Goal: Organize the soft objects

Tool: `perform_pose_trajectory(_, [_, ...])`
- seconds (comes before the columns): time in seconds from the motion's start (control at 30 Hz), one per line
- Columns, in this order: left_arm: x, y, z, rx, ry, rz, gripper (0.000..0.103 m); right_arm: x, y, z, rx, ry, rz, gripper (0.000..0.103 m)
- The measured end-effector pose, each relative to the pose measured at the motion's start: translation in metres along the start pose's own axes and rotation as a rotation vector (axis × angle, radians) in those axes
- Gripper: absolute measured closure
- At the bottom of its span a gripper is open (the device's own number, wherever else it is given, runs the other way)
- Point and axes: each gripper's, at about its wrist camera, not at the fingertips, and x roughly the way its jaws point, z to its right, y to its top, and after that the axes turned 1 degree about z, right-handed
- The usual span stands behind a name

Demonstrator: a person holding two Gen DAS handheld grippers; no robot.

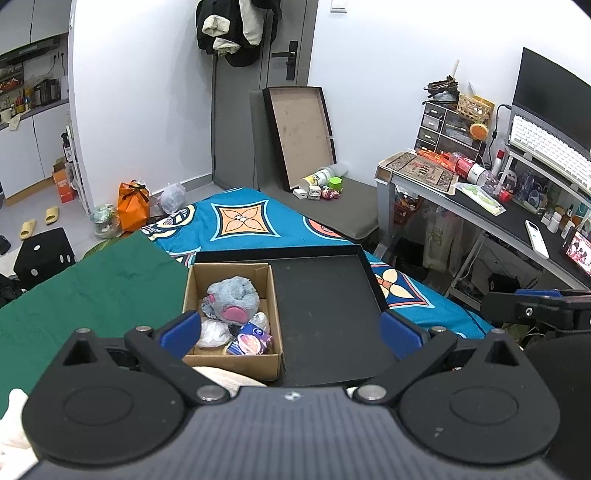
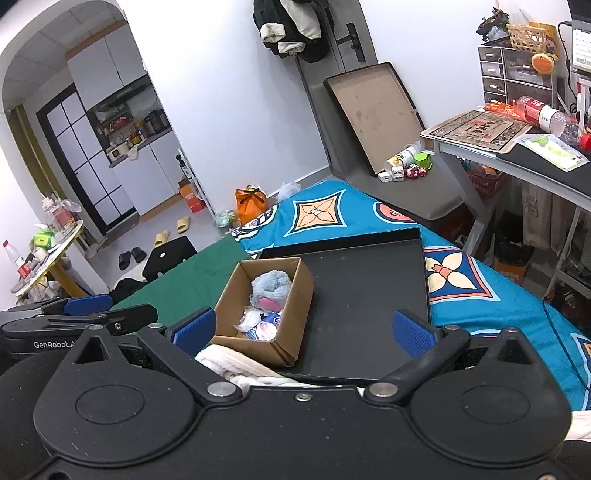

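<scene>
Left wrist view: both claws (image 1: pixel 290 330) (image 2: pixel 301 330) gape empty above the cardboard box (image 1: pixel 233 363) holding a plush toy (image 1: pixel 231 299).

White walls (image 1: pixel 147 92) enclose the room, with a grey door (image 1: pixel 258 74) at the far side hung with coats (image 1: pixel 231 29). A cluttered desk (image 1: pixel 480 206) stands right; an archway (image 2: pixel 55 92) opens left onto kitchen cabinets (image 2: pixel 107 62).

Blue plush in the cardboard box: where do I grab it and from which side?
Come straight down from above: the cardboard box walls block every side. Pinch the blue plush across its rounded upper body, which sits highest at the far end, clear of the plastic-wrapped packets nearer you. Both tongs are open.
</scene>
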Motion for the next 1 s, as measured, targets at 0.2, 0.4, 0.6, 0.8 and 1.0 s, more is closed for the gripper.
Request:
perform_pose_trajectory(0.2, [-0.0005, -0.0012, -0.0015, -0.006, 0.007, -0.001, 0.001, 0.0002, 0.0013, -0.0029, -0.005, 0.001, -0.006, 0.000])
perform_pose_trajectory(0.4, [-0.0025, -0.0023, -0.0054, -0.012, 0.012, 0.000, 0.001, 0.0013, 0.0032, -0.0029, -0.013, 0.010, -0.014, 0.000])
perform_pose_trajectory(0.6, [-0.0049, -0.0034, -0.0065, -0.013, 0.029, 0.005, 0.001, 0.0016, 0.0035, -0.0042, -0.013, 0.016, -0.021, 0.000])
perform_pose_trajectory(0.8, [-0.0061, -0.0028, -0.0080, -0.015, 0.043, 0.008, 0.001, 0.0033, 0.0035, -0.0036, -0.009, 0.021, -0.021, 0.000])
perform_pose_trajectory(1.0, [-0.0068, -0.0024, -0.0063, -0.010, 0.055, 0.012, 0.001, 0.0032, 0.0034, -0.0009, -0.002, 0.025, -0.021, 0.000])
